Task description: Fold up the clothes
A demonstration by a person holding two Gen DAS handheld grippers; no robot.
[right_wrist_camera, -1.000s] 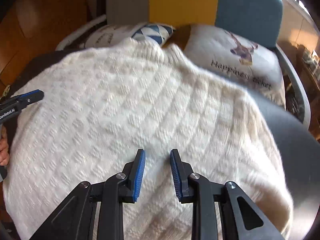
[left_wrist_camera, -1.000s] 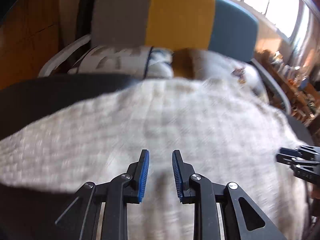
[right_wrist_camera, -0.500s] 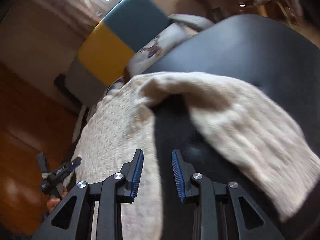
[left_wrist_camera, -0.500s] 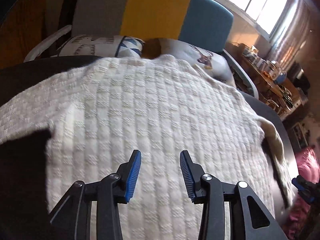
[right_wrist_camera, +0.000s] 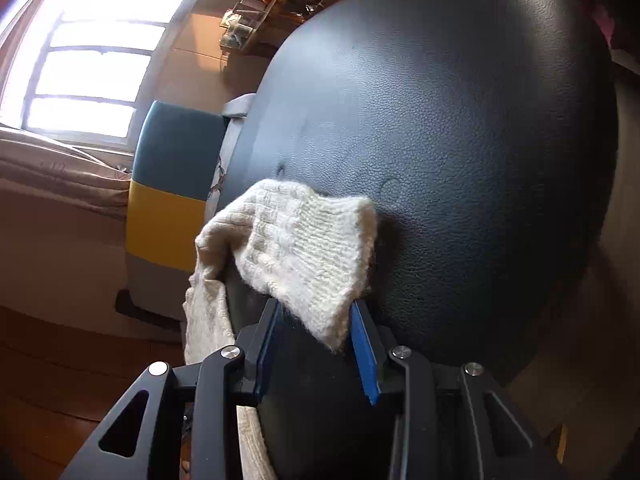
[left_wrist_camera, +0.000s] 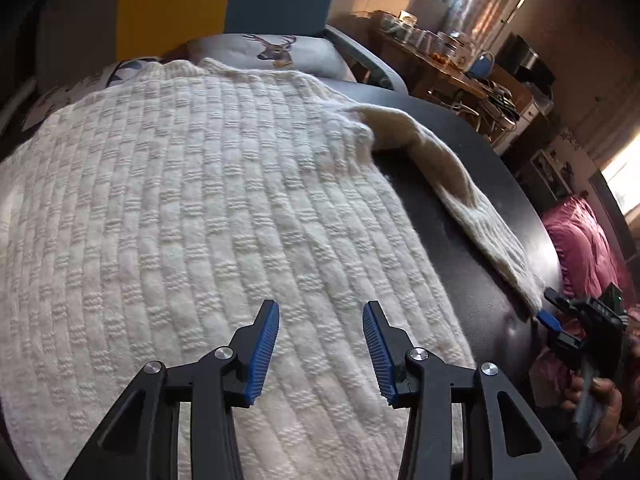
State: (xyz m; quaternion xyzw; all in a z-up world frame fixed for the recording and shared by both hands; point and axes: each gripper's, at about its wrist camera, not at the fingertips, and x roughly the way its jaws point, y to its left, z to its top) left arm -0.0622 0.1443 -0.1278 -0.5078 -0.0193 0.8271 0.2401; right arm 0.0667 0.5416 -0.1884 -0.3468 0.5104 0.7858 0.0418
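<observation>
We risk pinching only the fuzzy tip of the sleeve cuff (right_wrist_camera: 316, 256), so it could slip free. The right gripper (right_wrist_camera: 316, 344) has its jaws spread wide, the cuff between them, seemingly unclamped. The left gripper (left_wrist_camera: 320, 344) hovers, jaws agape and empty, over the sweater (left_wrist_camera: 192, 208) spread ahead on the desk (right_wrist_camera: 460, 128).

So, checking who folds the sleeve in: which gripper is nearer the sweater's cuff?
Right. The right gripper has the cuff between its open fingers; the left gripper hovers open over the sweater's body, apart from it.
</observation>
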